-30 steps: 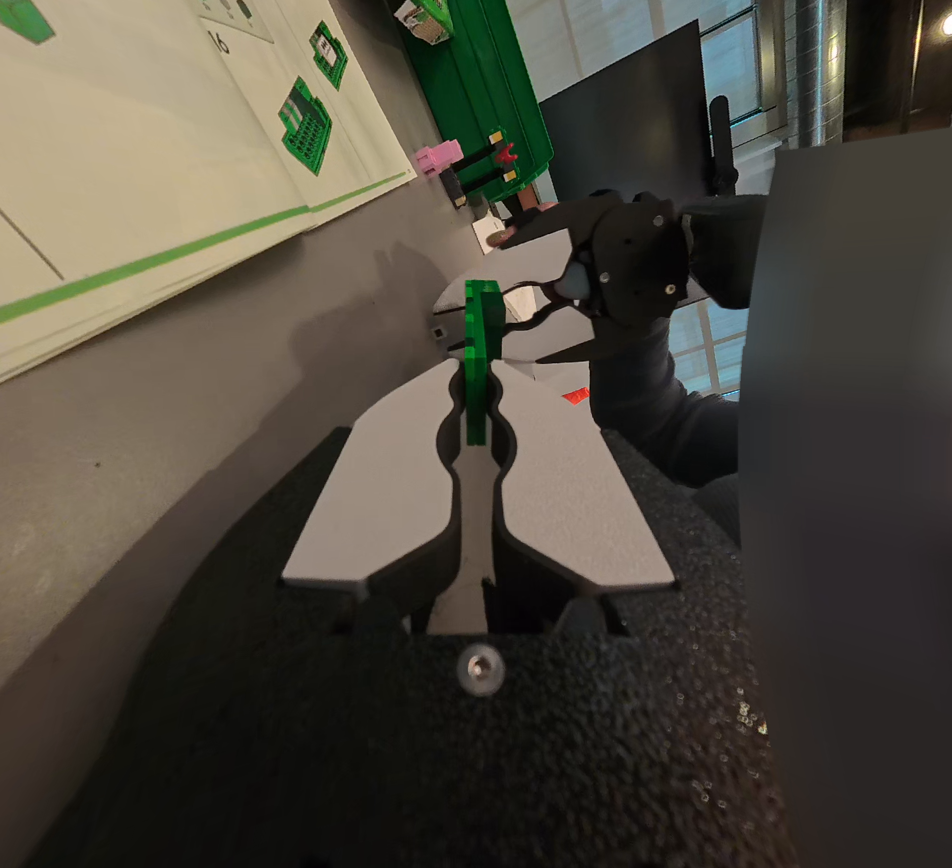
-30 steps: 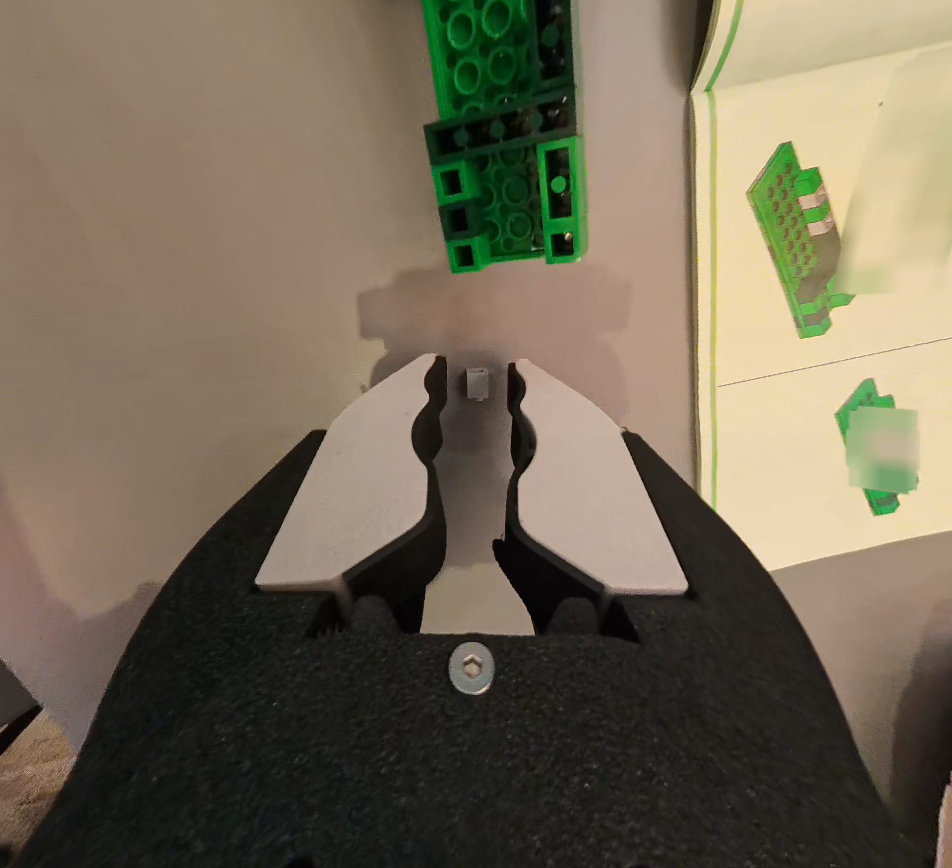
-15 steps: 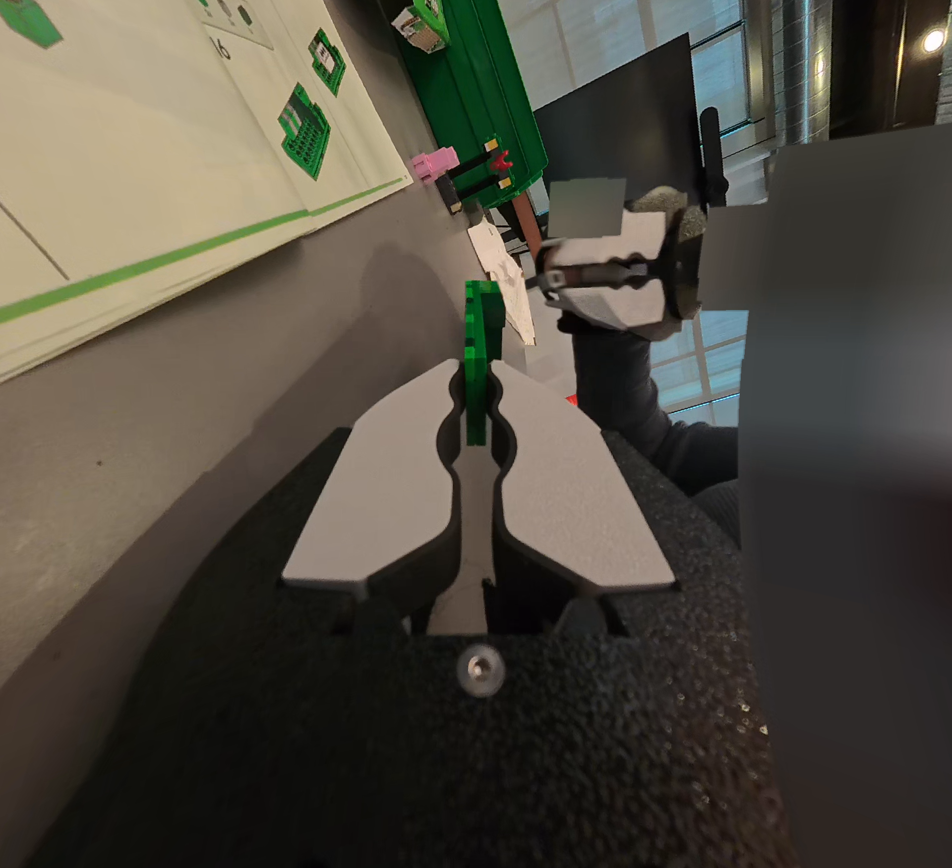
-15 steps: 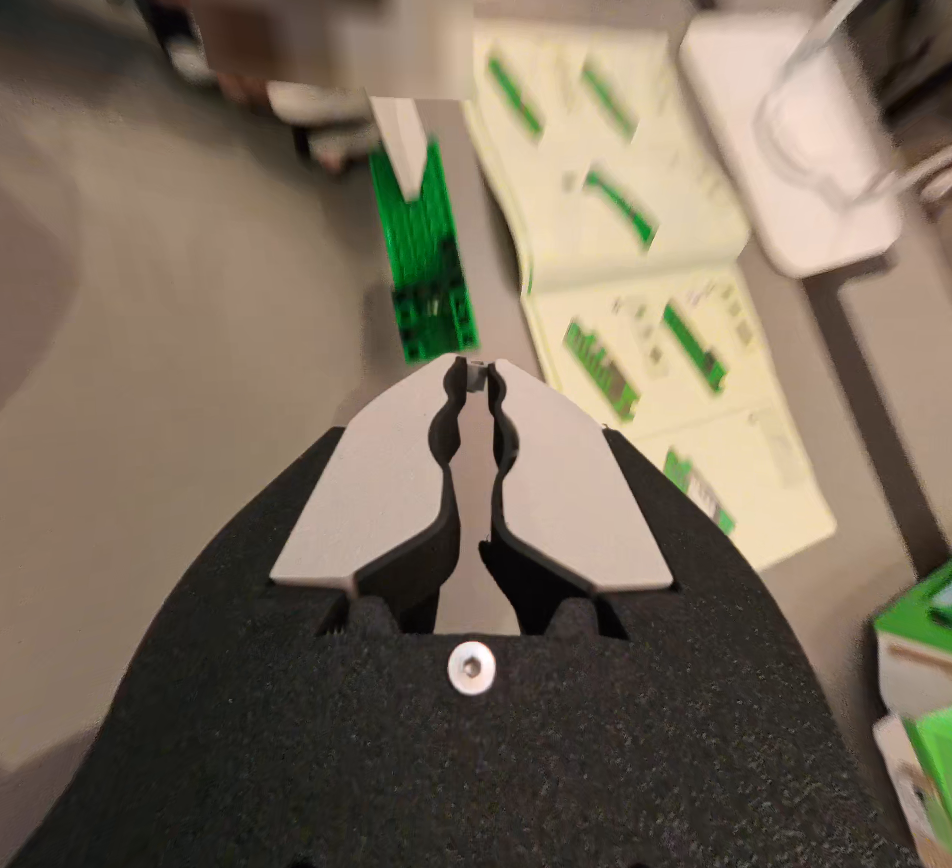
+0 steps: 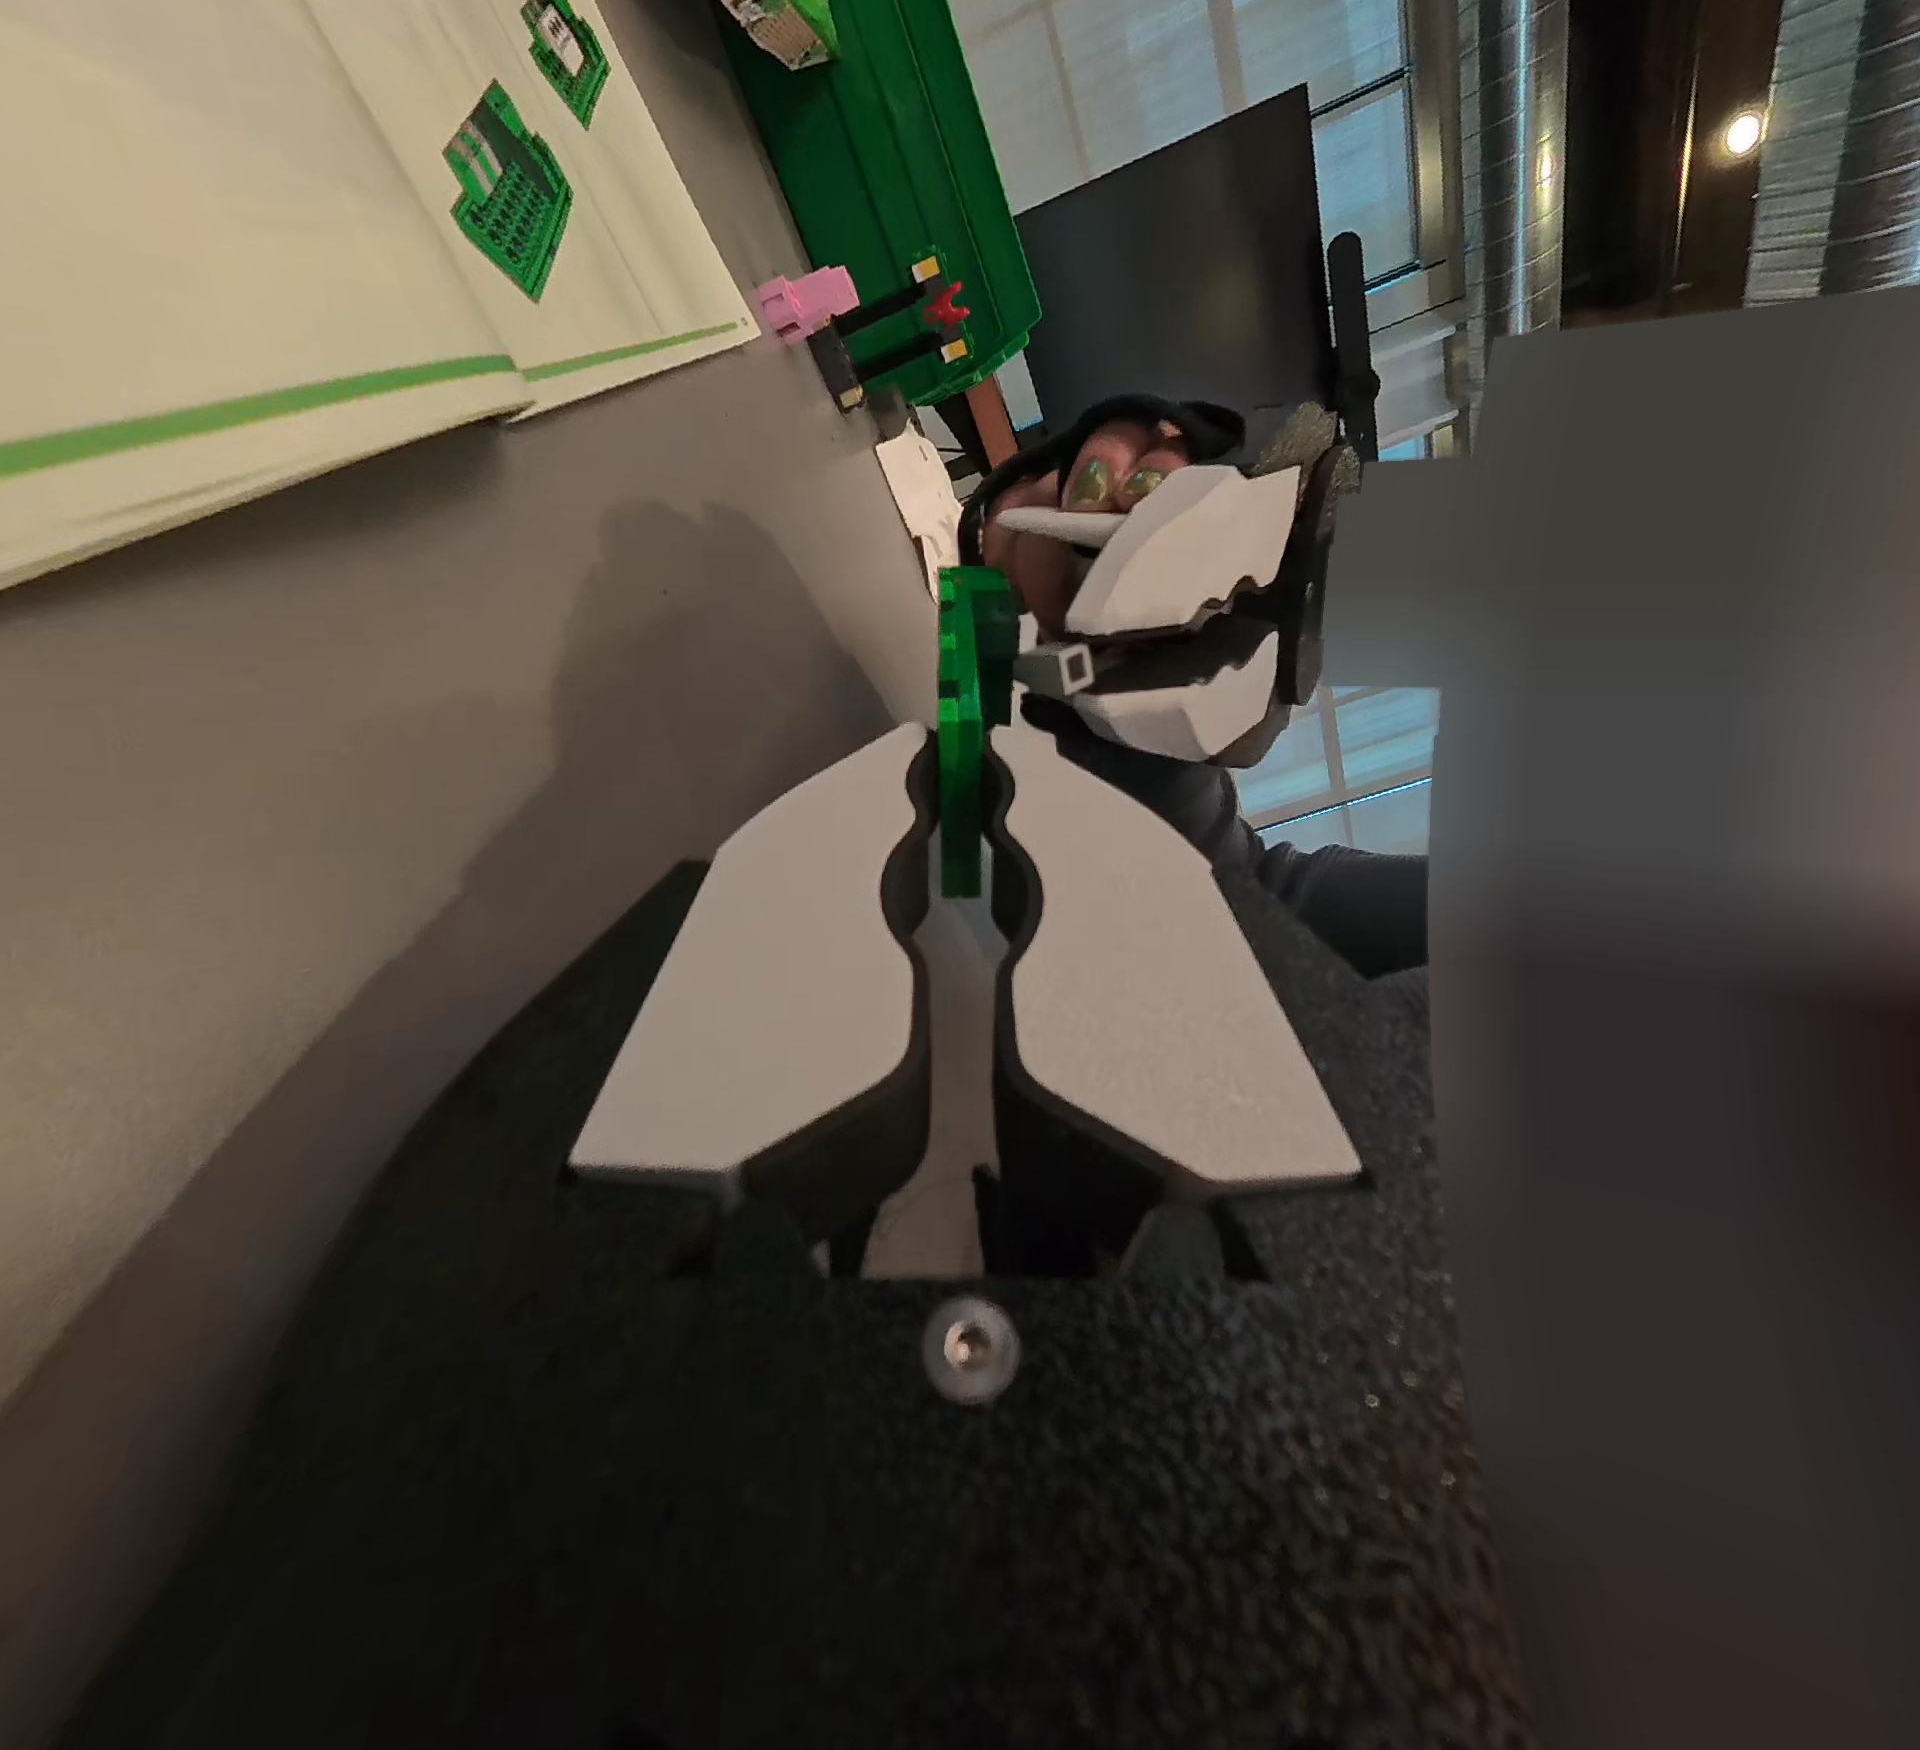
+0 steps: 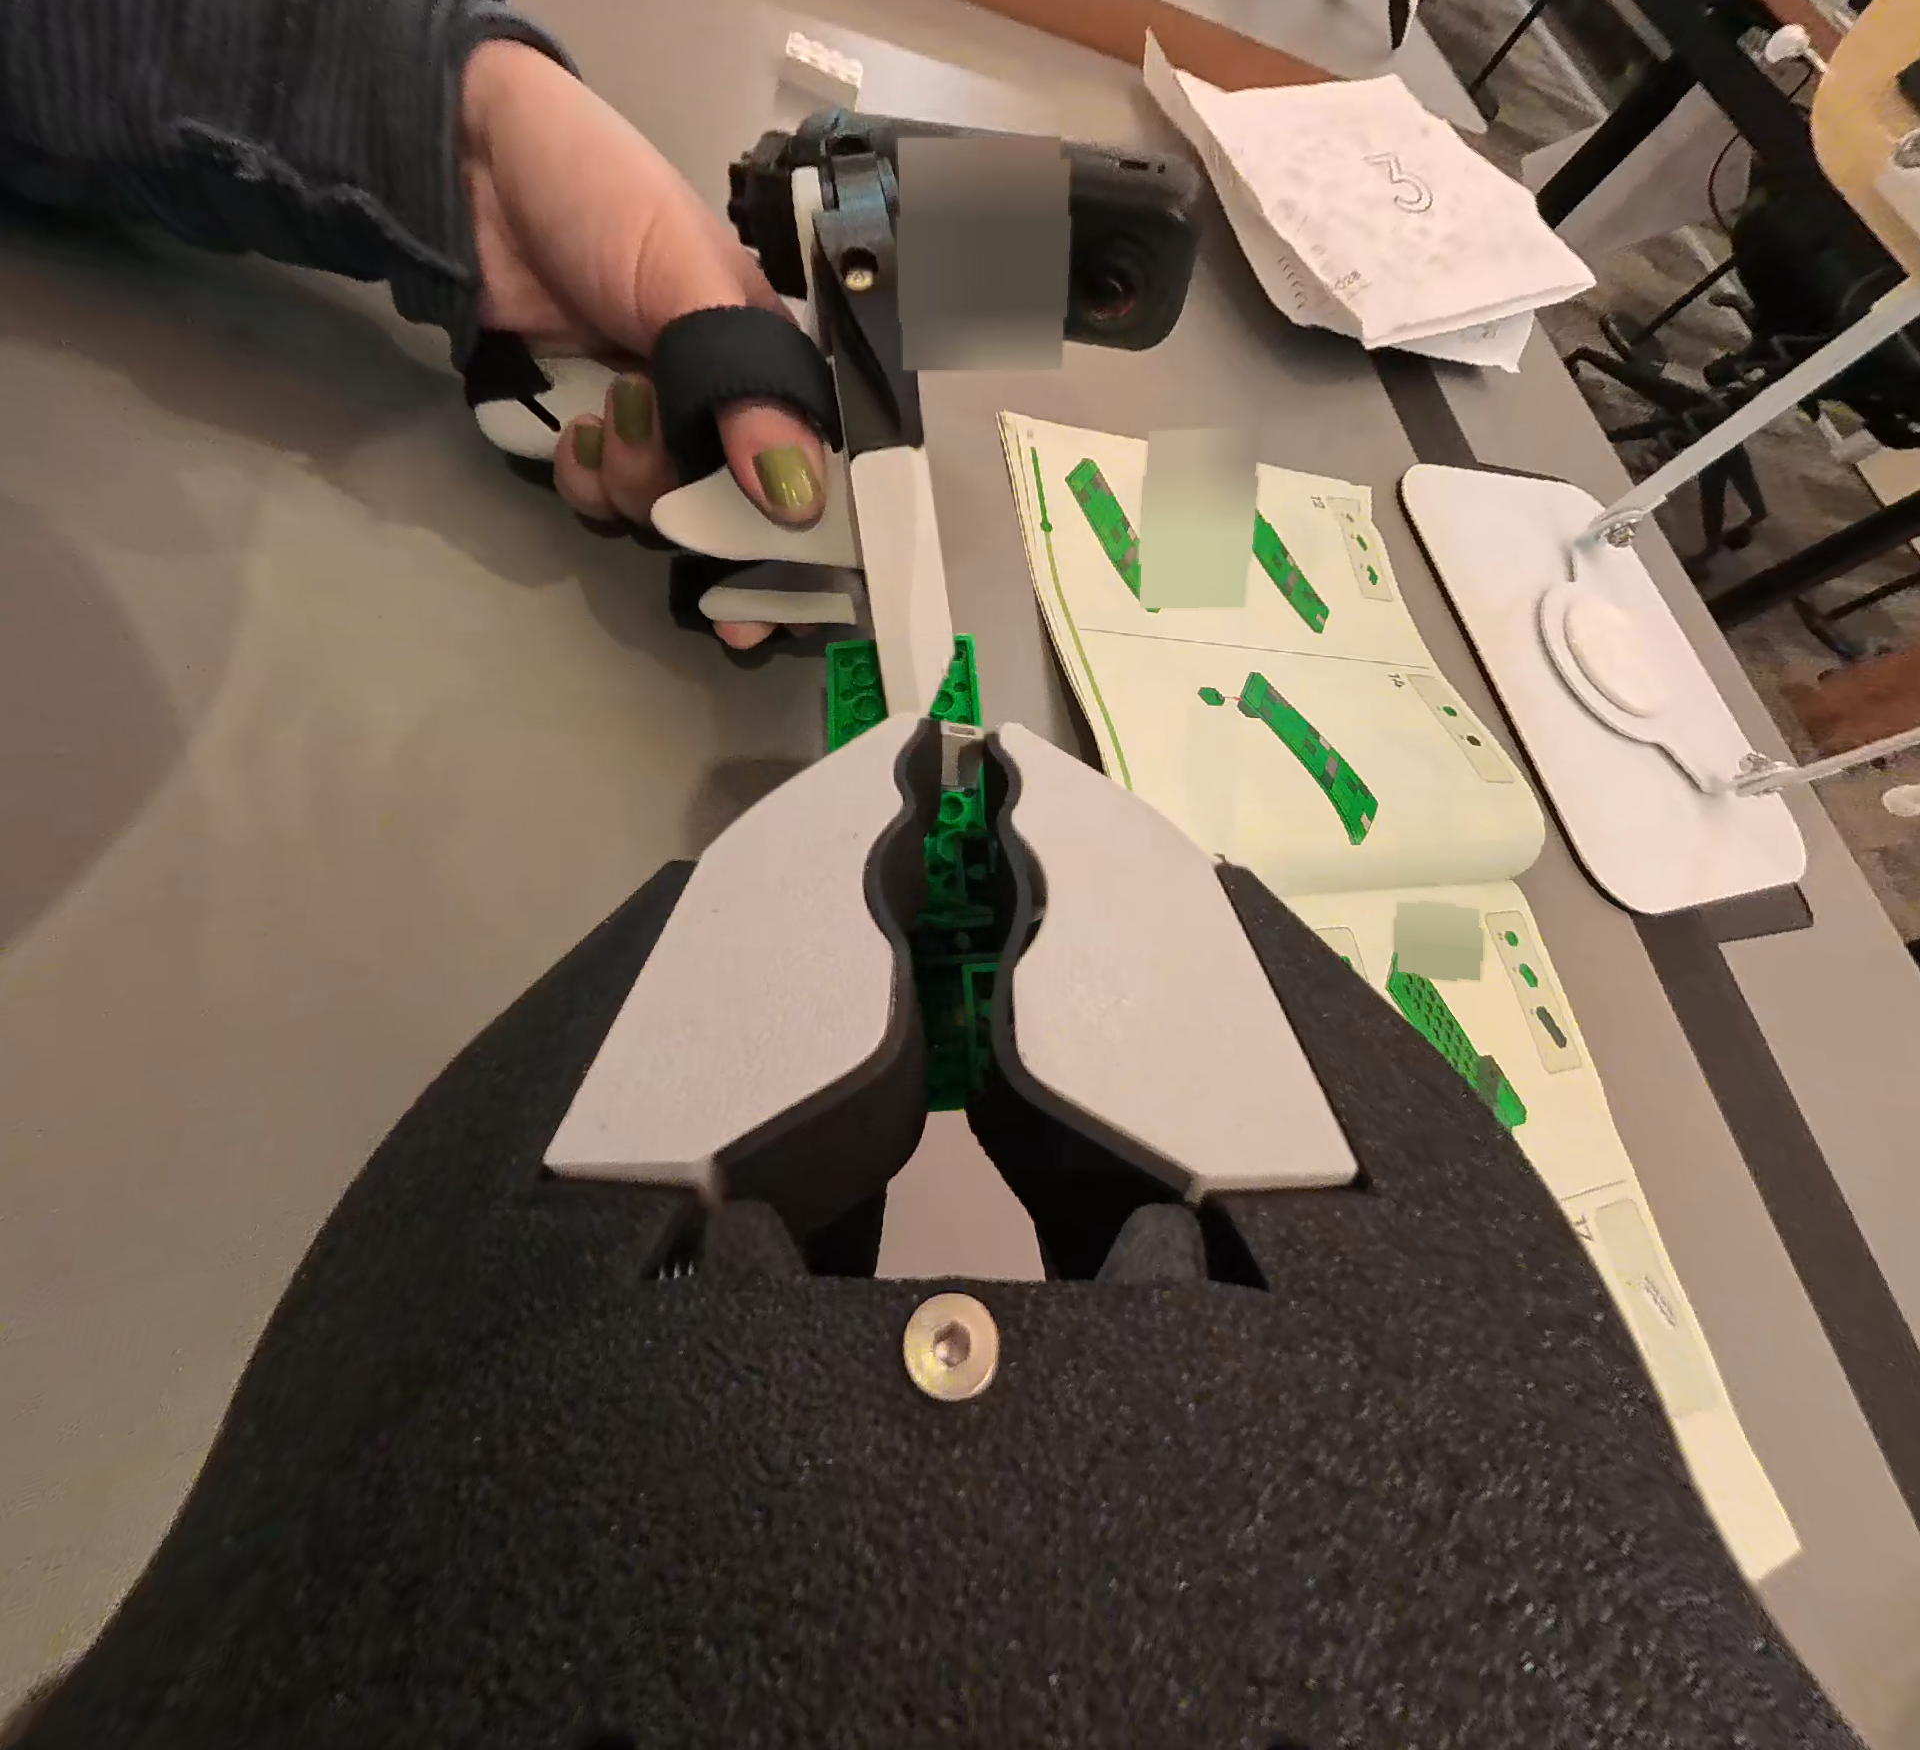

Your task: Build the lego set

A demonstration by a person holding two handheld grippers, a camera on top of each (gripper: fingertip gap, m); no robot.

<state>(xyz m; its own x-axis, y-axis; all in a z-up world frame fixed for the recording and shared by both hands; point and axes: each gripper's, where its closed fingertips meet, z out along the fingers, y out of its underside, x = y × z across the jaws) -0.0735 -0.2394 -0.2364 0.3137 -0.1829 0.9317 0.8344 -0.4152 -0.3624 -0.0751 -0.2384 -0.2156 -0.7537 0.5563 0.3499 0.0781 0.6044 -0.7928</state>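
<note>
My left gripper (image 5: 961, 755) is shut on the green lego plate assembly (image 5: 971, 661), held on edge above the grey table. My right gripper (image 6: 954, 739) is shut on a small grey brick (image 6: 958, 758). In the left wrist view the right gripper (image 5: 1070, 672) shows beyond the plate with the grey brick (image 5: 1058, 670) right at the plate's side; I cannot tell if they touch. In the right wrist view the green plate (image 6: 948, 833) shows under and between my fingers, with the left gripper (image 6: 904, 557) and the hand (image 6: 623, 266) holding it behind.
The open instruction booklet (image 6: 1278, 744) lies to the right and shows at upper left in the left wrist view (image 5: 260, 142). A green box (image 5: 883, 90) and a small pink and black lego build (image 5: 862, 329) stand beyond. A white lamp base (image 6: 1600, 682) and a folded paper bag (image 6: 1351, 204) lie at the right.
My right gripper closed on the small grey brick, lifted it off the table and carried it over to the green plate held in my left gripper. The left gripper stayed put.
</note>
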